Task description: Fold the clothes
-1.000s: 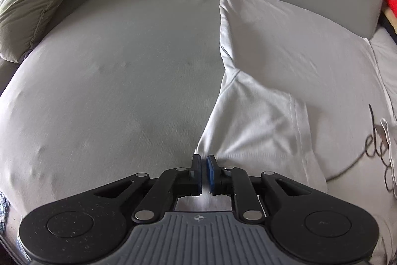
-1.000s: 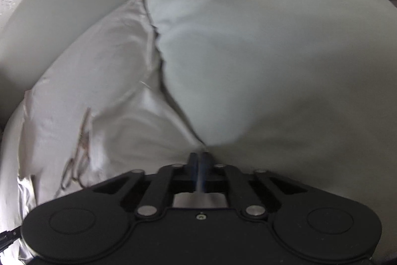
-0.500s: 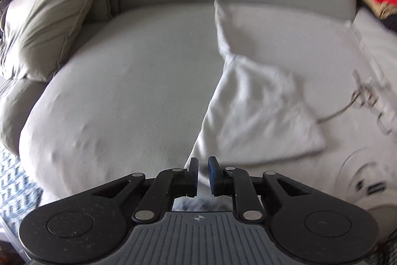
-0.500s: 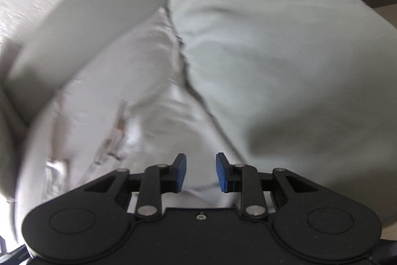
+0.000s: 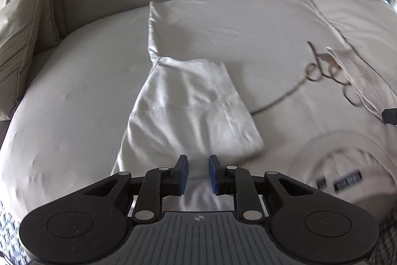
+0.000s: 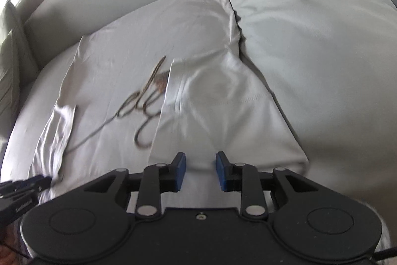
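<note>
Left wrist: your left gripper [image 5: 197, 174] is spread, empty, above the white T-shirt [image 5: 248, 41], folded sleeve [image 5: 188, 111] just ahead; snagging it would undo it. Right wrist: your right gripper [image 6: 201, 171] is likewise spread, other sleeve [image 6: 223, 111] ahead.

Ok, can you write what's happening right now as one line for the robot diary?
stage: sleeves folded in | left gripper: open, empty | right gripper: open, empty | white T-shirt: flat on sofa
</note>
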`<state>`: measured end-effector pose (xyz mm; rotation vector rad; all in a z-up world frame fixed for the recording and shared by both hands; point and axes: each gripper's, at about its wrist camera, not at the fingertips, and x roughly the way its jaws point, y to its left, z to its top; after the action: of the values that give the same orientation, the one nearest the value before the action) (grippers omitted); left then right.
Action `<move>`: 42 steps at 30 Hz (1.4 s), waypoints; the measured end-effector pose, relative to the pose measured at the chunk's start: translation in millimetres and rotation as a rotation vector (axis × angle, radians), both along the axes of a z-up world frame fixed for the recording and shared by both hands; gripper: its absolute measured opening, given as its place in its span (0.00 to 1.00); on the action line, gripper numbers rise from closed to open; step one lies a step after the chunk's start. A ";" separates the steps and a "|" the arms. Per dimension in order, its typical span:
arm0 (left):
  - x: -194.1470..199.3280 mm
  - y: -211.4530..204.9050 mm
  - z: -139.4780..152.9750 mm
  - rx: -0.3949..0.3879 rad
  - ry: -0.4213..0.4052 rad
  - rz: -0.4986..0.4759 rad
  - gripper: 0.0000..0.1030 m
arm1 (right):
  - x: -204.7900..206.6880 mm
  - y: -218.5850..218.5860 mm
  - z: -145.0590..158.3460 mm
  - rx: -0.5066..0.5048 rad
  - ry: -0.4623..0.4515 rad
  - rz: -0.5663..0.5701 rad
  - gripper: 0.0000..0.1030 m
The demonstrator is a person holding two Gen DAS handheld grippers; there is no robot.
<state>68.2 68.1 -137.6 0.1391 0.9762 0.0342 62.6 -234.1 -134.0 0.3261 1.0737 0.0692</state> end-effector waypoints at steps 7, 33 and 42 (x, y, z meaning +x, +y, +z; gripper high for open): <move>-48.2 -4.8 12.9 -0.149 -0.142 -0.019 0.18 | -38.4 -4.4 20.2 0.115 -0.030 0.009 0.25; -49.1 -16.7 40.1 -0.159 -0.147 -0.050 0.18 | -48.9 18.8 26.3 0.138 -0.007 0.124 0.23; -33.7 5.6 110.3 -0.168 -0.317 0.002 0.28 | -26.1 6.8 119.9 0.277 -0.205 0.110 0.40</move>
<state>34.5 73.7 -27.3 -0.0218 0.6588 -0.0238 36.5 -227.3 -14.1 0.4977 0.8779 0.3452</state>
